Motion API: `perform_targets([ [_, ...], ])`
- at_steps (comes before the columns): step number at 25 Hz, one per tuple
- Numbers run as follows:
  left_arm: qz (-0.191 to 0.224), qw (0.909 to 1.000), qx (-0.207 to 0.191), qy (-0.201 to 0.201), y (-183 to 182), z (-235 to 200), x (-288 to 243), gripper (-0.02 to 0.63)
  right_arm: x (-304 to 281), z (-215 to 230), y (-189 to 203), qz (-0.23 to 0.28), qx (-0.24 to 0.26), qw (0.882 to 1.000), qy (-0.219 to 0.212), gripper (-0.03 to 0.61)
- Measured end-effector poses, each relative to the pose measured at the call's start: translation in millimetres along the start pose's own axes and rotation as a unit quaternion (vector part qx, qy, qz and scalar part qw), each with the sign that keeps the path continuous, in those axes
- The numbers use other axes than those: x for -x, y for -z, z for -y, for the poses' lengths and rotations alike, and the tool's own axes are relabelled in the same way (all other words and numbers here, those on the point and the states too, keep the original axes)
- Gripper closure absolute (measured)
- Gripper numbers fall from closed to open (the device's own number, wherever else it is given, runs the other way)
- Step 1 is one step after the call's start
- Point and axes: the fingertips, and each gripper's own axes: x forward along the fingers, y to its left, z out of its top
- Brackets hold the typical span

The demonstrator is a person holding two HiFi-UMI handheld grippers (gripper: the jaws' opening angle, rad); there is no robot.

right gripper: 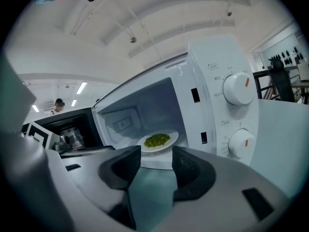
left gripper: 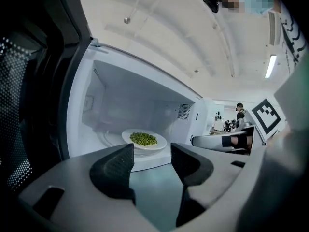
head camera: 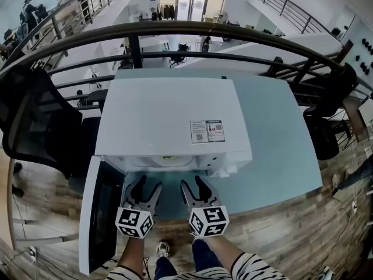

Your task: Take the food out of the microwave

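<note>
Left gripper (left gripper: 152, 159) and right gripper (right gripper: 157, 161) hover empty with jaws apart at the open microwave (head camera: 169, 121), where the white plate (left gripper: 159, 144) of loose green food (right gripper: 157, 139) sits inside: probably stiff, slick and breakable, so pinch opposite rims, level.

Grey-and-black left hand-held gripper (head camera: 147, 186) and matching right hand-held gripper (head camera: 193, 185) side by side, both tilted slightly downward, each pair of jaws parted and empty, forearms (head camera: 133, 253) stretched forward behind them, black-and-white striped sleeves (head camera: 256, 268) near the elbows
</note>
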Motion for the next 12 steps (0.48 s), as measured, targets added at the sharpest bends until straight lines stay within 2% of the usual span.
perform_targets([
  [6,0.004,1.0,-0.005,0.001,-7,-14,-26,0.382,-24,2,3,0.002,-0.01,1.0,0.002,0.37],
  [12,-0.011,0.9999,0.0,0.0,-11,-31,-45,0.373,-44,2,6,0.002,-0.026,1.0,0.006,0.37],
])
